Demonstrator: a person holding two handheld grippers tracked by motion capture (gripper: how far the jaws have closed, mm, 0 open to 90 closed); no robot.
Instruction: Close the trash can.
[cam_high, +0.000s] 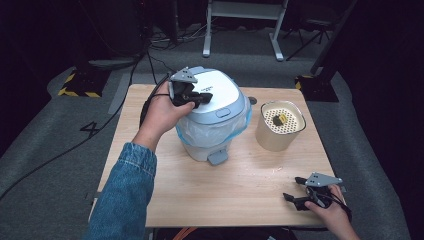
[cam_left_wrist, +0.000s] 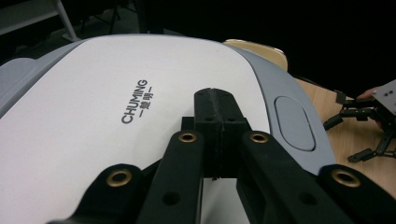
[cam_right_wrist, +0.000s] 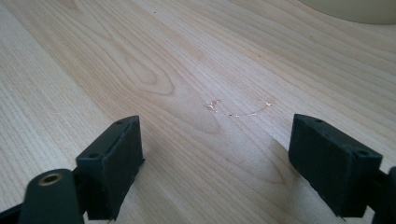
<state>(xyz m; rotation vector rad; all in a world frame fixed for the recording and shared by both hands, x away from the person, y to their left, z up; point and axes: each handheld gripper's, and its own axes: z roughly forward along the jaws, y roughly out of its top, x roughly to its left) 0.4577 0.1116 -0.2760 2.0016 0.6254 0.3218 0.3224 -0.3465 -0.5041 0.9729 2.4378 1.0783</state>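
High view: pedal bin (cam_high: 212, 117) mid-bench, left gripper (cam_high: 192, 97) atop its lid (cam_high: 215, 92); lid-pressing step, judged. Left gripper view: jaws clenched together, empty. Right gripper view: right gripper (cam_right_wrist: 215, 158) jaws released over bare bench (cam_right_wrist: 140, 56). Next: lift clear.

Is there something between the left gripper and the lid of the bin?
Nothing visible. The left gripper, with jaws together, sits right over the white lid of the bin, with no object between them. Whether it touches the lid cannot be told.
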